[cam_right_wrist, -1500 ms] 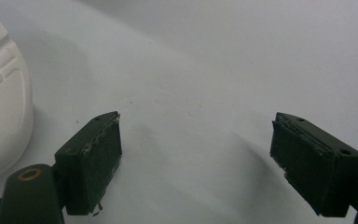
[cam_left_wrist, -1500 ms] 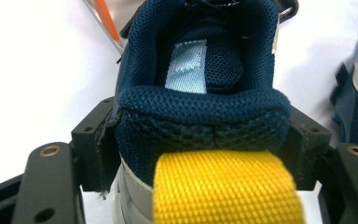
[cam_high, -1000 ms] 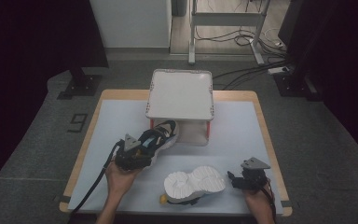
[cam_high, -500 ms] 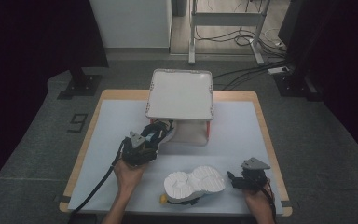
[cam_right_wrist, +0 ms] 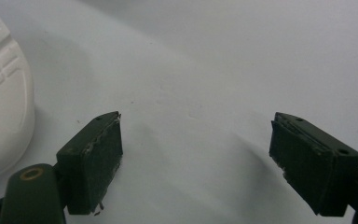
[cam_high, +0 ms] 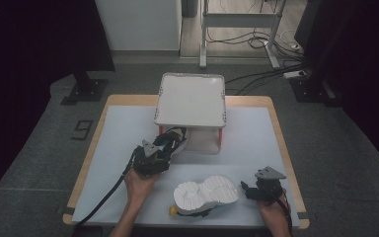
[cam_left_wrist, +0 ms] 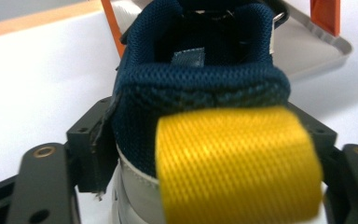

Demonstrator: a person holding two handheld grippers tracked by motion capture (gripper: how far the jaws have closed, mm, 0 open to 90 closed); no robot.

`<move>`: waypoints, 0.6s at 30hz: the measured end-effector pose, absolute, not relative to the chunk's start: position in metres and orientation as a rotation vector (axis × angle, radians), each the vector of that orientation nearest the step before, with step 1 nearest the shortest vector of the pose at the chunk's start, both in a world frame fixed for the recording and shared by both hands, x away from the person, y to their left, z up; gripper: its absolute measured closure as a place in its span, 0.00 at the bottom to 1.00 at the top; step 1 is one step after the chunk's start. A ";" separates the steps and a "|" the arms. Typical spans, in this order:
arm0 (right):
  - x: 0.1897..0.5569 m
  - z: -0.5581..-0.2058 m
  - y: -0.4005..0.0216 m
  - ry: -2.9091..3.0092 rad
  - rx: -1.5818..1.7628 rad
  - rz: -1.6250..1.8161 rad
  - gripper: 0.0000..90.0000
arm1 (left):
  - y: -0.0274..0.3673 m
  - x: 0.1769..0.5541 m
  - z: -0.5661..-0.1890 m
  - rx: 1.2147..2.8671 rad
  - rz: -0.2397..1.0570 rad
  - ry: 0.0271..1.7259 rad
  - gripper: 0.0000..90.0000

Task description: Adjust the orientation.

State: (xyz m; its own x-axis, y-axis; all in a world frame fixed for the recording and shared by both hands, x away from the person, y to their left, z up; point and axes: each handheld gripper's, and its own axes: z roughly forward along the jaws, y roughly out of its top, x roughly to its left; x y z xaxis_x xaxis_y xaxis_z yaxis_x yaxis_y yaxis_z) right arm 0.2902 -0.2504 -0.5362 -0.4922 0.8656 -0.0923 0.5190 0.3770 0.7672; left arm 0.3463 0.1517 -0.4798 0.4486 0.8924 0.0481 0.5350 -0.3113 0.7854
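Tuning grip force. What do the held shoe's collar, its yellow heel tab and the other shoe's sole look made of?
Collar: navy open-weave mesh fabric, matte, likely padded given its rounded edge. Heel tab: woven yellow webbing, ribbed weave visible, probably nylon or polyester. Sole of the overturned shoe: white moulded rubber or foam, matte, with grooved tread blocks; which of the two can't be told.

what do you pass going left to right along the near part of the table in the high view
left tongs clamped on the heel of a navy mesh shoe → white-soled shoe lying sole up → right tongs, open over bare white tabletop
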 end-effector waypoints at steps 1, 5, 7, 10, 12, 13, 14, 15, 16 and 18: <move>0.290 -0.536 -0.250 2.154 1.191 0.943 0.18 | 0.153 0.347 -0.480 1.999 0.619 1.198 0.23; 0.290 -0.536 -0.250 2.150 1.189 0.942 0.18 | 0.161 0.343 -0.474 2.048 0.498 1.184 0.08; 0.290 -0.536 -0.250 2.153 1.190 0.943 0.18 | 0.163 0.341 -0.473 2.053 0.490 1.176 0.07; 0.290 -0.536 -0.250 2.150 1.190 0.943 0.18 | 0.175 0.332 -0.470 2.049 0.460 1.145 0.09; 0.290 -0.536 -0.250 2.150 1.189 0.942 0.18 | 0.184 0.327 -0.471 2.049 0.456 1.130 0.14; 0.290 -0.536 -0.250 2.150 1.190 0.942 0.18 | 0.187 0.326 -0.472 2.052 0.458 1.133 0.17; 0.290 -0.536 -0.250 2.150 1.190 0.942 0.18 | 0.193 0.325 -0.475 2.061 0.459 1.140 0.17; 0.290 -0.536 -0.250 2.150 1.190 0.942 0.18 | 0.197 0.325 -0.478 2.064 0.450 1.142 0.19; 0.290 -0.536 -0.250 2.150 1.190 0.942 0.18 | 0.201 0.325 -0.481 2.063 0.425 1.131 0.24; 0.290 -0.536 -0.250 2.150 1.190 0.942 0.18 | 0.204 0.324 -0.485 2.061 0.373 1.102 0.30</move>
State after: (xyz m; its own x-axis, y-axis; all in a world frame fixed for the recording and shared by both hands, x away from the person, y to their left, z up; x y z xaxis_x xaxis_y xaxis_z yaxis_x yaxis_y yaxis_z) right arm 0.2899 -0.2499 -0.5363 -0.4900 0.8665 -0.0952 0.5172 0.3769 0.7684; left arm 0.3240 0.2044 -0.4854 0.5855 0.8057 -0.0902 0.5850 -0.3428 0.7351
